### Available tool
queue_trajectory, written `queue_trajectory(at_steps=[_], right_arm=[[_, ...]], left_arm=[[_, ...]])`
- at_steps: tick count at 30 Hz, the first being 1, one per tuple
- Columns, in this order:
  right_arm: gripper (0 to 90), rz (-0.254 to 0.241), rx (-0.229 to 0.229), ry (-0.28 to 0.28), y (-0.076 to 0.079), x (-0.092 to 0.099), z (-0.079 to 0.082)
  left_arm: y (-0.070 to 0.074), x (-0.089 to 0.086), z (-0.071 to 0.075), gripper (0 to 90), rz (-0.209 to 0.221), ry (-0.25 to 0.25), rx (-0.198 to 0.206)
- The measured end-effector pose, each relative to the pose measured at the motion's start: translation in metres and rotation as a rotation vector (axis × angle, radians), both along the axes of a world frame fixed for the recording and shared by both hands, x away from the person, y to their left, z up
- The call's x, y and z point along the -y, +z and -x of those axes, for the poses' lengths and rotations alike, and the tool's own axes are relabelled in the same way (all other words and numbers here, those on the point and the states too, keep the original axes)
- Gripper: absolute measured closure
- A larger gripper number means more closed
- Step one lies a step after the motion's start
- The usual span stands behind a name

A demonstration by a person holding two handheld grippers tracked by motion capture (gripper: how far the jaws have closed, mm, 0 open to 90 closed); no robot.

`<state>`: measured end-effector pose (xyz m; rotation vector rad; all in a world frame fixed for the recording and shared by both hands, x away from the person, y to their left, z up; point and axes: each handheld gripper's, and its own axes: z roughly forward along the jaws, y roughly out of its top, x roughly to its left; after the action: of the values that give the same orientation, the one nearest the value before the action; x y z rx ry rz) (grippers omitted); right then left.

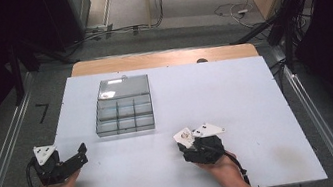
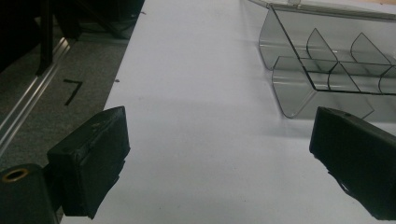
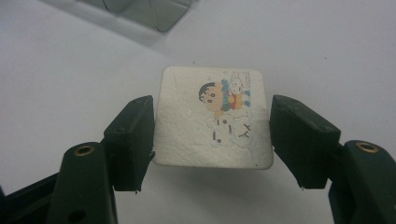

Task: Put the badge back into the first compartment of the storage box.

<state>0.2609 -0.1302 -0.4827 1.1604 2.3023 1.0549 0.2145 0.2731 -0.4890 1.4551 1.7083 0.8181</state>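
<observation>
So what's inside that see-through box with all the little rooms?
The clear box has divided compartments that look empty. Its back part lies under the lid, which reflects light, so that part can't be checked.

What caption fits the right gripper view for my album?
Right hand-held gripper holds a cartoon card by its edges above the white table.

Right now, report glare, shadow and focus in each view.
High view: glare patch on the clear grey compartment box's lid, dark surroundings. Left gripper view: soft shadow beside the box. Right gripper view: small white square cartoon tile sharp in the right gripper, background blurred.
</observation>
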Motion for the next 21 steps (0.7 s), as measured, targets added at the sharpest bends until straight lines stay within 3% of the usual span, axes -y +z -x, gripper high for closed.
queue_trajectory(at_steps=[21], right_arm=[[31.5, -0.017, 0.028, 0.069, 0.017, -0.049, -0.014]], left_arm=[[0.0, -0.002, 0.001, 5.8, 0.015, -0.006, 0.004]])
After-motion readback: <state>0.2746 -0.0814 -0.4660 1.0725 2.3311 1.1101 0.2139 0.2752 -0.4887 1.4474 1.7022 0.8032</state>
